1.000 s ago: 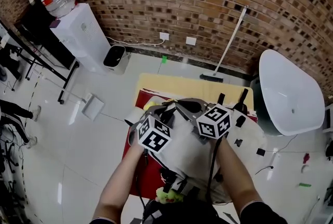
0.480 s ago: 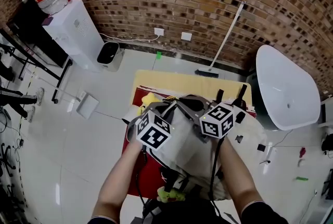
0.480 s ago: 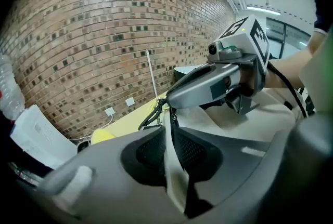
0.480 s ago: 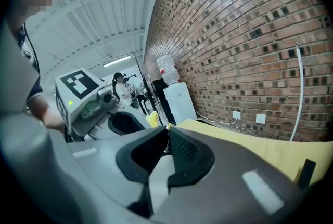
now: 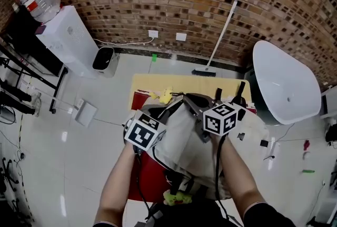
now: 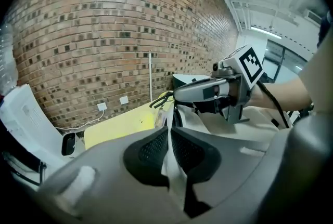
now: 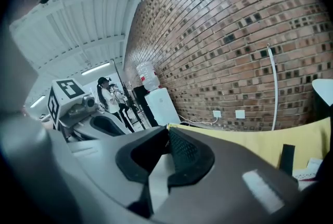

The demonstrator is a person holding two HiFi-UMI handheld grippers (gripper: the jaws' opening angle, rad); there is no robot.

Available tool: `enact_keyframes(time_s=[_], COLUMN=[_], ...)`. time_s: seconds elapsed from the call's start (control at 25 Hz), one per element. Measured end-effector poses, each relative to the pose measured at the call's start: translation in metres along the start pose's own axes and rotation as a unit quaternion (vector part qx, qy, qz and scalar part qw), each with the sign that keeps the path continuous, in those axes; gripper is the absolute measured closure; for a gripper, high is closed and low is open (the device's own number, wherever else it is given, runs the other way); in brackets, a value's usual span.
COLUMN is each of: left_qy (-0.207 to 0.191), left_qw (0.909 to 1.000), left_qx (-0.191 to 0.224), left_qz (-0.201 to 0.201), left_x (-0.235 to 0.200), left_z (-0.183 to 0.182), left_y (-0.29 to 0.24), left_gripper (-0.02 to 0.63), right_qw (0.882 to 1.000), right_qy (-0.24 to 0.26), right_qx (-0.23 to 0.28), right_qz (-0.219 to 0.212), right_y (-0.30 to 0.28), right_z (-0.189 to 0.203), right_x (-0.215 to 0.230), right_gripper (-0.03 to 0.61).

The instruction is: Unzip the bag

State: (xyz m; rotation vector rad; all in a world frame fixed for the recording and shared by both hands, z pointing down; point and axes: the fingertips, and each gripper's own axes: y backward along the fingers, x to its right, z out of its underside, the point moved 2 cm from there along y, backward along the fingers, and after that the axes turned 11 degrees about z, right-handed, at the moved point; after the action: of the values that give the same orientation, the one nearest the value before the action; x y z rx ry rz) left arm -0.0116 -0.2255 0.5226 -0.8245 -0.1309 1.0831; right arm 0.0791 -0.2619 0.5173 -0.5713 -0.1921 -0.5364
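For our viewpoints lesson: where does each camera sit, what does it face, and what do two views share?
Head view: on the person's head, steeply down at the cream fabric bag on the yellow tabletop; both forearms show.
Left gripper view: on the left gripper, jaws closing on bag fabric, facing the brick wall; right gripper shows.
Right gripper view: on the right gripper, shut on bag fabric; left gripper shows.
Both gripper views share tabletop and wall.
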Motion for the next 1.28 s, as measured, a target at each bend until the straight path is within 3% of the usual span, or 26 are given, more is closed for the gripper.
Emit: enact_keyframes(time_s=[0.16,0.44,0.72,1.04,1.28], left_qy=[-0.006,0.004,0.012,0.035,0.035], left_qw=[1.0000,1.0000,0.9998,0.9989,0.9986], left_qx=[-0.002,0.007,0.016,0.028,0.040], left_qz=[-0.006,0.002,0.009,0.016,-0.005], left_x=[-0.002,-0.006,-0.011,-0.017,-0.016], left_z=[0.001,0.002,0.006,0.011,0.012], left_y=[0.002,0.009,0.013,0.016,0.010], left_gripper=[0.595,0.595,0.595,0.595,0.585], right_qw=[0.998,0.984,0.967,0.959,0.967], right_qy=[-0.033,-0.082,-0.124,-0.117,-0.093], right_qx=[-0.002,-0.015,-0.037,-0.067,-0.054], right_qz=[0.056,0.157,0.221,0.250,0.230], right_y=[0.002,0.021,0.039,0.050,0.052], right_z=[0.001,0.008,0.020,0.030,0.028], right_x=[0.015,0.053,0.083,0.094,0.085], right_gripper=[0.551,0.551,0.551,0.549,0.539])
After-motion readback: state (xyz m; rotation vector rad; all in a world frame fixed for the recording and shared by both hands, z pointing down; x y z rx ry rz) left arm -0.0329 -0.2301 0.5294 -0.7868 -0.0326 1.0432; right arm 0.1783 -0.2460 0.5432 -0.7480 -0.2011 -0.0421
